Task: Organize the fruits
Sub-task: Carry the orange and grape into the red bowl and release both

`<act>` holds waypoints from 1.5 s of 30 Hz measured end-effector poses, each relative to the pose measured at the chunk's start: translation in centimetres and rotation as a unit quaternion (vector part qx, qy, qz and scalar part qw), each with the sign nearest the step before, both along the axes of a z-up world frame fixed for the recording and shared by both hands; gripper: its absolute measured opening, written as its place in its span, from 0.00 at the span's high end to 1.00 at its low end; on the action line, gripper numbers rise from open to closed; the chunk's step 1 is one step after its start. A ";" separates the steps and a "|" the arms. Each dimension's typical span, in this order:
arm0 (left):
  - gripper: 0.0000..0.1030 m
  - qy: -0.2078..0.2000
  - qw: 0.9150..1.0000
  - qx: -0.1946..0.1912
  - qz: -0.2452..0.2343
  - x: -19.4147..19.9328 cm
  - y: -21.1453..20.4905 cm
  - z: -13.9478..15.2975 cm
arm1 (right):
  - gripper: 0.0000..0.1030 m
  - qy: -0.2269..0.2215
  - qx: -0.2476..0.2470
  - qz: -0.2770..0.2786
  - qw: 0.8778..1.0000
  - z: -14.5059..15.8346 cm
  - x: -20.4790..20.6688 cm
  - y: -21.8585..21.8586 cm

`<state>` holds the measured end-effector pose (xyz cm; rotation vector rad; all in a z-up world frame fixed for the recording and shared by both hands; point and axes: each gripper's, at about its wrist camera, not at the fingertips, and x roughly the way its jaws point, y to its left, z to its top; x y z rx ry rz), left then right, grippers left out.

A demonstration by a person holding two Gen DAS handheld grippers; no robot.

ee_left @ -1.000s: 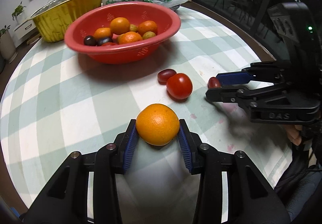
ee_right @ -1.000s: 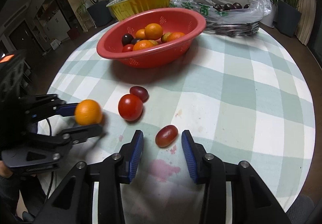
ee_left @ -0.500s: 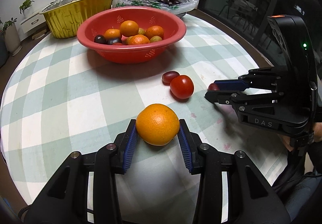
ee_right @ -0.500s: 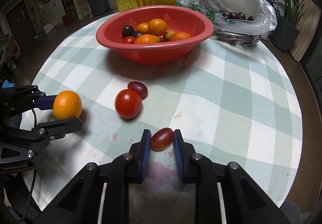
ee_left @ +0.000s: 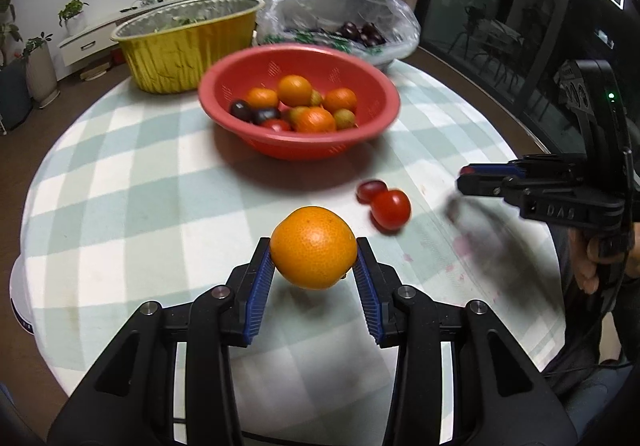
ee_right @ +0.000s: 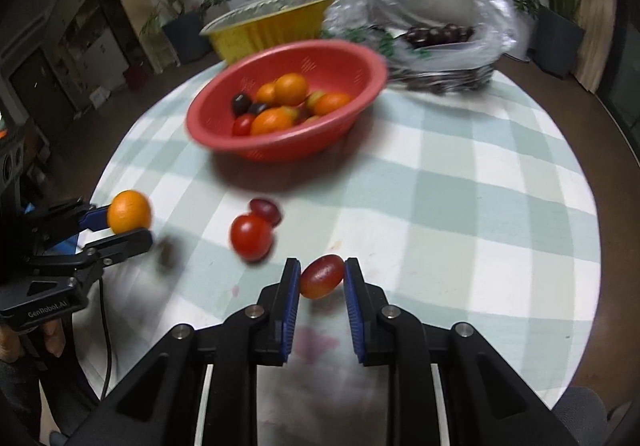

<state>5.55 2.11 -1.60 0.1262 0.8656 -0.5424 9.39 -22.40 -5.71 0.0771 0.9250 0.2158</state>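
Left gripper: clamped on orange, now lifted off the checked tablecloth. Centre: red colander holding mixed fruit; round tomato and dark grape tomato left on cloth. Right gripper: closed on oval tomato, raised since half a second earlier. Both fruits likely bound for the colander.

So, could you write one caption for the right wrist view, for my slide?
Right gripper holds a red grape above the checked tablecloth, facing the red bowl of fruit.
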 end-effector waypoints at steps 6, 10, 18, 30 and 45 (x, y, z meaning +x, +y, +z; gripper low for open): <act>0.63 -0.017 1.000 0.004 0.006 1.7 0.5 1.9 | 0.77 -0.015 0.005 -0.033 0.999 1.6 1.2 -2.9; 0.63 -0.030 1.000 0.007 0.005 3.5 -0.1 3.3 | 0.77 -0.032 0.004 -0.040 0.999 3.2 2.5 -3.7; 0.63 -0.039 0.999 0.014 -0.008 8.3 -2.7 5.0 | 0.77 -0.070 -0.008 -0.011 0.997 6.5 6.6 -1.8; 0.63 -0.013 0.998 0.045 -0.029 15.2 -6.0 1.6 | 0.76 -0.033 -0.010 0.034 0.999 4.9 14.2 2.8; 0.63 -0.010 0.998 0.049 -0.028 17.0 -6.5 -0.5 | 0.76 -0.011 -0.061 0.049 0.997 1.4 17.2 4.6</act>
